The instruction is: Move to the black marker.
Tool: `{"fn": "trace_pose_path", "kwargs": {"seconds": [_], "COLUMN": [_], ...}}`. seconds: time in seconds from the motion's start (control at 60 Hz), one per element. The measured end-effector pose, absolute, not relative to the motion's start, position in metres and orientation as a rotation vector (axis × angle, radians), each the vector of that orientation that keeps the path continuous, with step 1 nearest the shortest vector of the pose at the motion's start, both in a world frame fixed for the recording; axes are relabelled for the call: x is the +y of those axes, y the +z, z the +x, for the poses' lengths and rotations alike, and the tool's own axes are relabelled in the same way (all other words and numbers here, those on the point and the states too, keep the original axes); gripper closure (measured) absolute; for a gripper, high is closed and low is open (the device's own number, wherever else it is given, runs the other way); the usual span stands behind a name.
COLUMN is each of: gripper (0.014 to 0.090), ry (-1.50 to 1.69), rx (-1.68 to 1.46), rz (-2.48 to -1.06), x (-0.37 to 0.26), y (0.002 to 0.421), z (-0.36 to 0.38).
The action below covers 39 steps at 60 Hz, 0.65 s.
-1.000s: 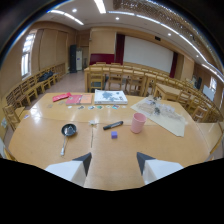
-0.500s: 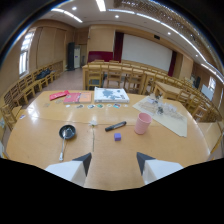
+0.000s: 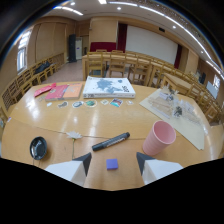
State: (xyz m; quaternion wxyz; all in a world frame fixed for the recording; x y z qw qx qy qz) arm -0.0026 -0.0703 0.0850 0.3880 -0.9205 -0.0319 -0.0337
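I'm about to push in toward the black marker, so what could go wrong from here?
1. The pink cup stands upright close beside the black marker; a sideways drift could tip it.
2. The small purple block lies between the open tongs, short of the marker, and may get shoved forward.
3. The marker lies at a slant, so it could roll if nudged.

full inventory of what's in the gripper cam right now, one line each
black marker: 1, black, lying on the table just beyond the fingers
purple block: 1, purple, between the fingers
pink cup: 1, pink, upright, right of the marker
small pan: 1, black, left of the marker
book: 1, white and grey, far side of the table
red folders: several, red and orange, left of the book
small cards: a row, mixed colours, in front of the book
table: 1, light wood
gripper: 1, white fingers, open
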Motion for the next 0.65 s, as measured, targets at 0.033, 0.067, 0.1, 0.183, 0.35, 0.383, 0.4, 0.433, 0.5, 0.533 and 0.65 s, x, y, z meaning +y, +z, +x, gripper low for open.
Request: {"fn": "trace_pose_path", "kwargs": {"seconds": [0.033, 0.067, 0.1, 0.183, 0.35, 0.383, 0.4, 0.433, 0.5, 0.533, 0.65], "gripper": [0.0194, 0.0194, 0.0197, 0.0196, 0.0195, 0.0196, 0.0197, 0.0197, 0.0193, 0.0195, 0.0196], "ry": [-0.078, -0.073, -0.069, -0.054, -0.051, -0.054, -0.055, -0.059, -0.06, -0.06, -0.061], "rx": [-0.081, -0.079, -0.078, -0.07, -0.061, -0.062, -0.064, -0.066, -0.073, -0.073, -0.081], "rz": [-2.346, -2.35, -2.36, -2.376, -2.387, -2.387, -2.387, -2.386, -2.383, -2.383, -2.385], "x": [-0.061, -0.055, -0.05, -0.04, -0.033, -0.033, -0.032, -0.031, -0.03, -0.03, -0.03], "y": [0.077, 0.07, 0.064, 0.052, 0.043, 0.042, 0.042, 0.041, 0.041, 0.041, 0.042], "z": [-0.001, 0.0, 0.0, 0.0, -0.001, 0.0, 0.0, 0.0, 0.0, 0.0, -0.002]}}
